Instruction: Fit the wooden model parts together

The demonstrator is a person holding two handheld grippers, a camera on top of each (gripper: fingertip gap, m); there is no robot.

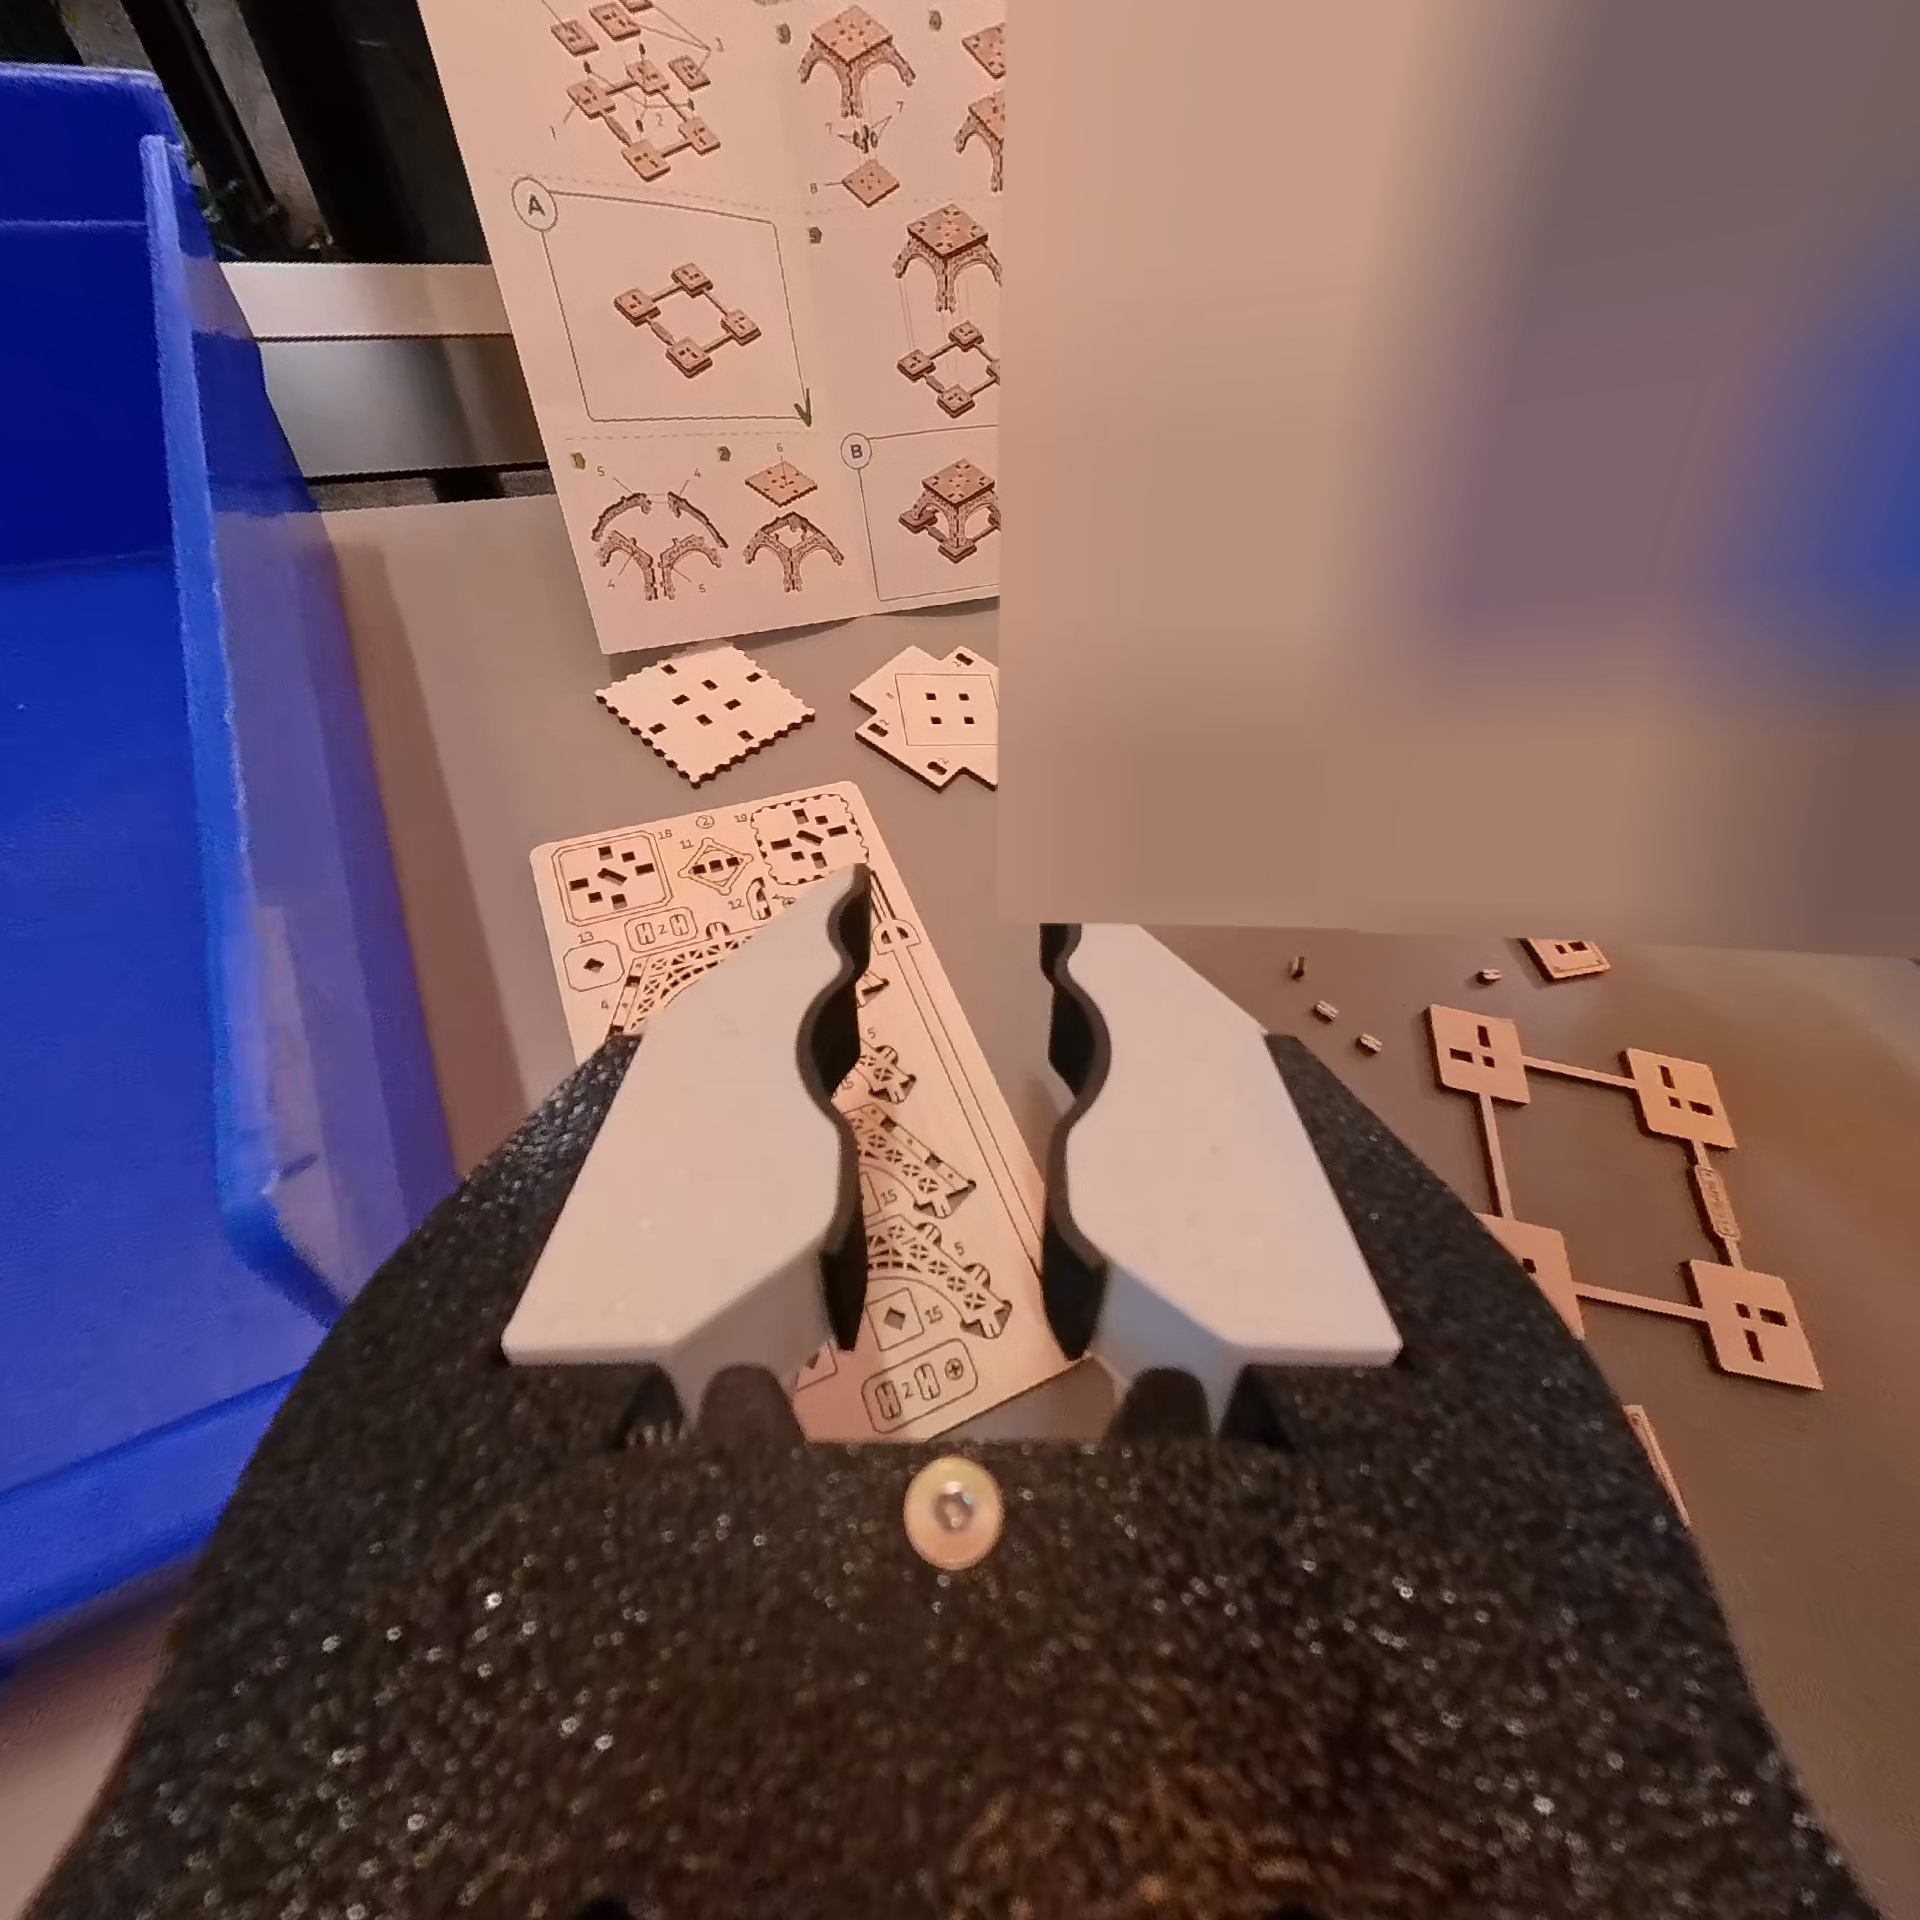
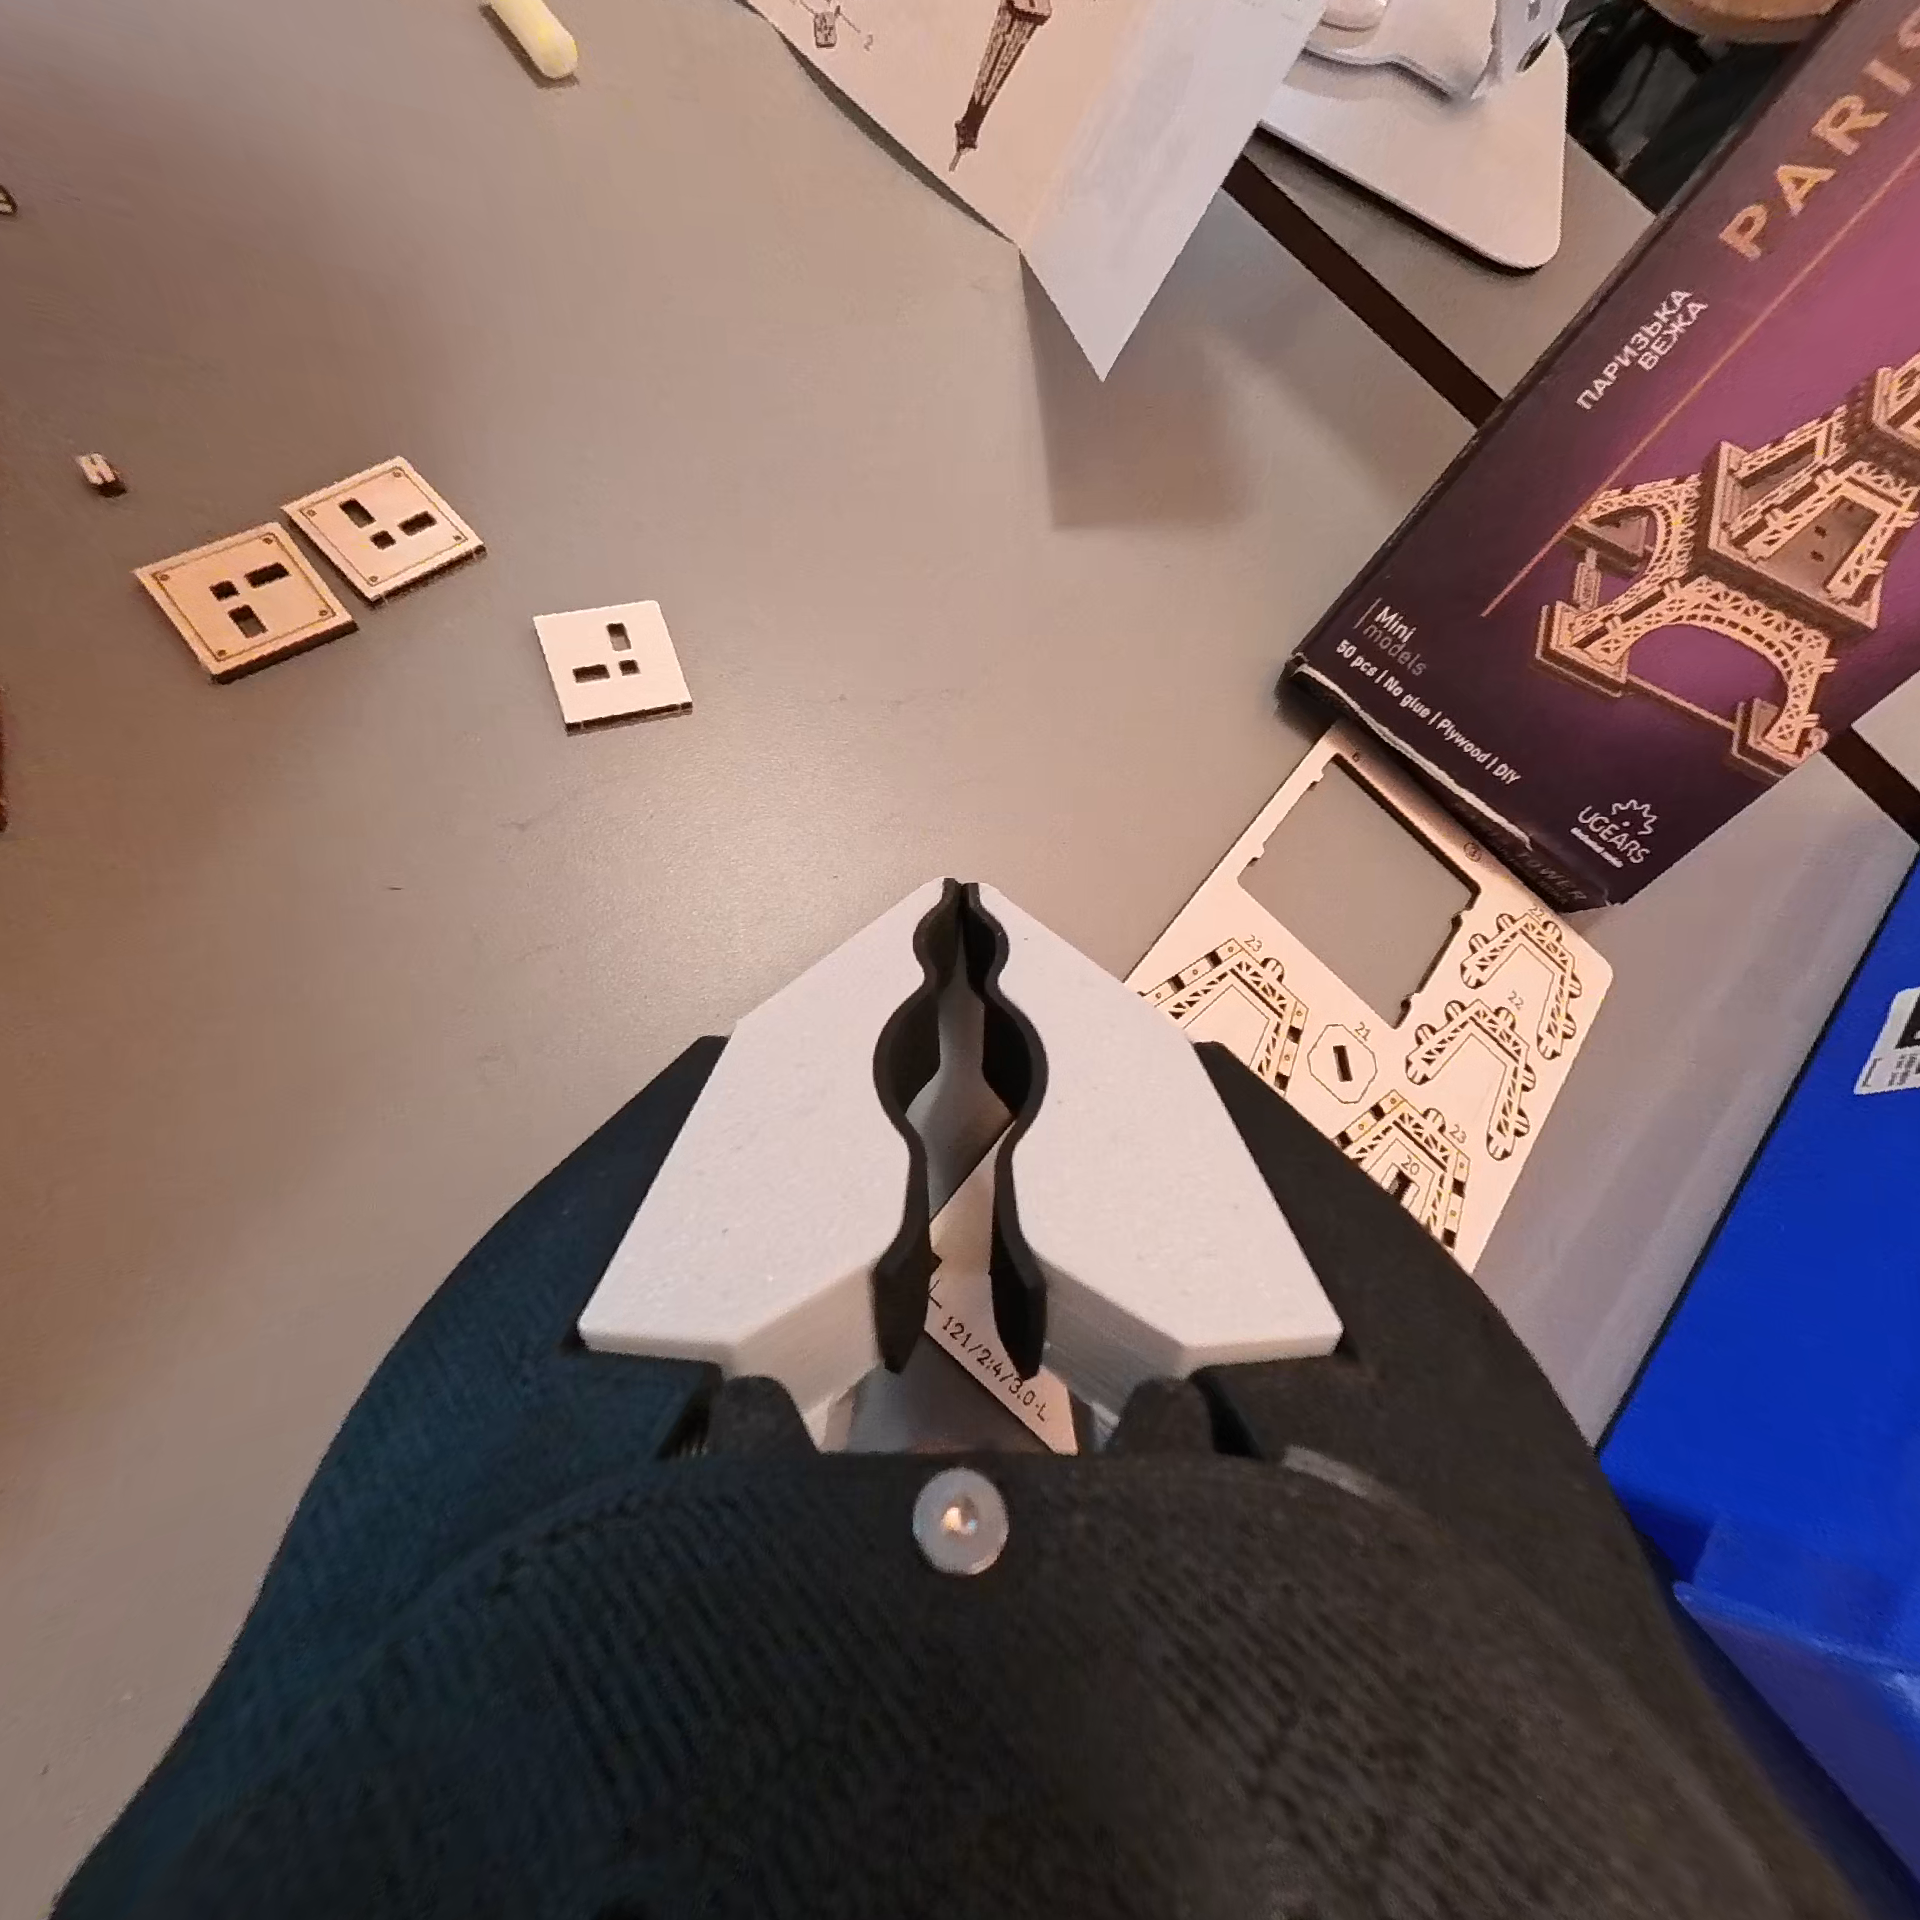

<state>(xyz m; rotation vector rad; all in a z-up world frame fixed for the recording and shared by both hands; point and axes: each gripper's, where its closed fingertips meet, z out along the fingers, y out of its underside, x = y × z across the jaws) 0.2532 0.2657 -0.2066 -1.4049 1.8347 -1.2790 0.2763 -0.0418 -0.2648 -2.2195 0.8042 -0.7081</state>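
While most of the kit lies loose on the grey desk [image 1: 436, 727], the fitting is judged to be at an early stage. At the far left a large blue plastic bin [image 1: 125, 727] is seen, then the pale plywood sheet of uncut lattice parts [image 1: 935, 1143], over which the left gripper [image 1: 951, 935] is held with its jaws spread and empty. Beyond it a printed paper instruction sheet [image 1: 707, 343] and two pale slotted plates [image 1: 707, 717] are laid, and to the right a flat wooden frame of four square pads joined by thin bars [image 1: 1621, 1174] appears already assembled. In the right wrist view three loose square slotted wooden tiles [image 2: 613, 665] are found well apart from the right gripper [image 2: 961, 894], whose jaws are pressed together on nothing, above a half-emptied plywood sheet [image 2: 1455, 997] tucked under the dark purple kit box [image 2: 1662, 520]. A blurred patch hides the upper right of the left view, and the tiny pieces [image 1: 1340, 1023] cannot be identified.
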